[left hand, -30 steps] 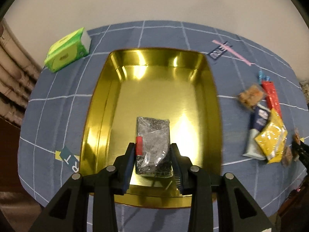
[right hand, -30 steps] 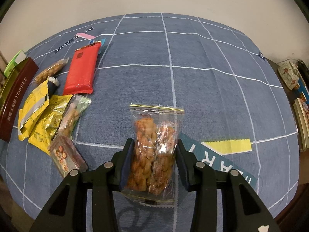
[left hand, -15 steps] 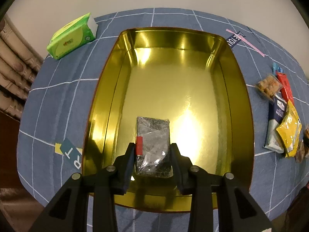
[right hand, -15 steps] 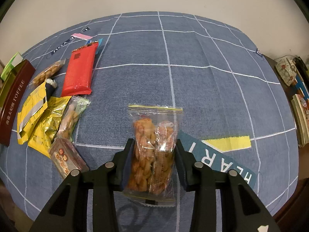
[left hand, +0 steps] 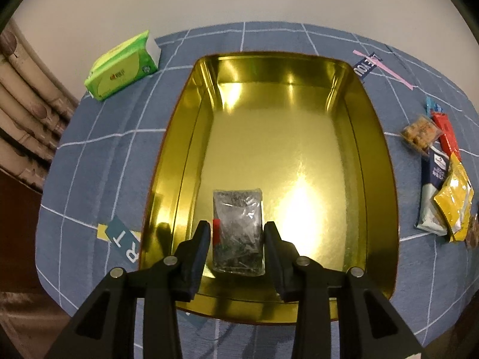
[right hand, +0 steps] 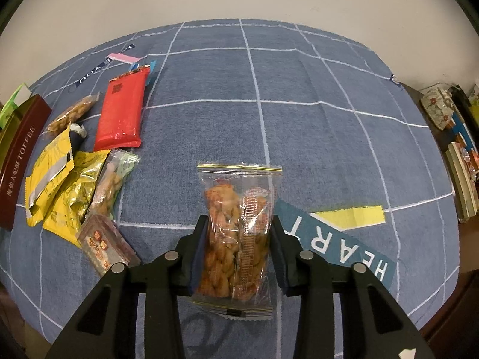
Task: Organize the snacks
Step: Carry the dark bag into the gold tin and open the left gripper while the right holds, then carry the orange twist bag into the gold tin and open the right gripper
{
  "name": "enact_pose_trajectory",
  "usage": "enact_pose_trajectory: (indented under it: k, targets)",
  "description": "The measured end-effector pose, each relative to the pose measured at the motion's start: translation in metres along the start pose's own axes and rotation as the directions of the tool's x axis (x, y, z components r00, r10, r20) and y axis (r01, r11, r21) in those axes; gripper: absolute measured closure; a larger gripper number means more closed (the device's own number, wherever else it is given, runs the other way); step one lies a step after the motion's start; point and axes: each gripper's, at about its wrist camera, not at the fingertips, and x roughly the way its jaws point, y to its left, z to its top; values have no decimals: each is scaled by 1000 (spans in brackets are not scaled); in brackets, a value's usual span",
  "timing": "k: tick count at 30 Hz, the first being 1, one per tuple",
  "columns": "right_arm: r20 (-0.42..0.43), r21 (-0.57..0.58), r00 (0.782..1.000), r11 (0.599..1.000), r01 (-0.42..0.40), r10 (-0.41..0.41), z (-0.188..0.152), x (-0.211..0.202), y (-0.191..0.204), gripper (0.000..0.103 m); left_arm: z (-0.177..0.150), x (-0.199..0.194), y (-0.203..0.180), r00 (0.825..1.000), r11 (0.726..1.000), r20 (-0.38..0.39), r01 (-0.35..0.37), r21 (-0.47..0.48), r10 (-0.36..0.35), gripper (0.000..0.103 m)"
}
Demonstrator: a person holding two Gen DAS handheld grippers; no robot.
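The left gripper (left hand: 236, 239) is hanging over the gold tin (left hand: 191, 137), its fingers clamped on a clear packet (left hand: 238, 233) of something dark (there is a small red tag on one side). The packet is sitting low over the tin's near end, and whether it is touching the floor of the tin I cannot tell.

The right gripper (right hand: 238, 248) is squeezing a clear bag (right hand: 236, 233) of orange-brown twists, holding it above the blue checked cloth (right hand: 314, 68), with the bag's sealed top pointing away.

Off to that gripper's left the other snacks are lying in a loose cluster: a red pack (right hand: 122, 113), two yellow packs (right hand: 49, 173) overlapping, a pale packet (right hand: 112, 182) just beside them, and a small brownish one (right hand: 104, 242) nearest. A green pack (left hand: 121, 65) is resting beyond the tin's far left corner.
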Motion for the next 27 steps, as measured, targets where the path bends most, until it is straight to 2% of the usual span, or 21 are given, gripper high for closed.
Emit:
enact_pose_trajectory:
  k: [3,8,12,19,21,24,27]
  targets:
    - [16,8,1000,1000,8,-8,2,-7,0,68,2,-5,2,1000,1000,17,17,-7,-17,57]
    - [50,-1,998,1000,22,-22,9,-24,7,68,-1,-18,8,999,1000,49,23,-17,-22,56]
    - [95,-13,995,1000,-4,5,19,-45,23,68,-3,-35,21,995,999,103,18,-51,-13,53]
    - [142,-148,979,981,-128,149,37,-76,114,68,-15,-48,48,992,991,127,30,-132,-13,52]
    - [135,-190,971,967,-171,198,38,-80,144,68,-20,-50,57,992,985,130,28,-168,-6,52]
    - [109,-247,959,941,-229,262,37,-83,187,68,-28,-50,67,991,981,125,-14,-196,39,52]
    - [73,-296,945,912,-284,319,33,-83,228,68,-33,-50,75,993,973,117,12,-230,16,52]
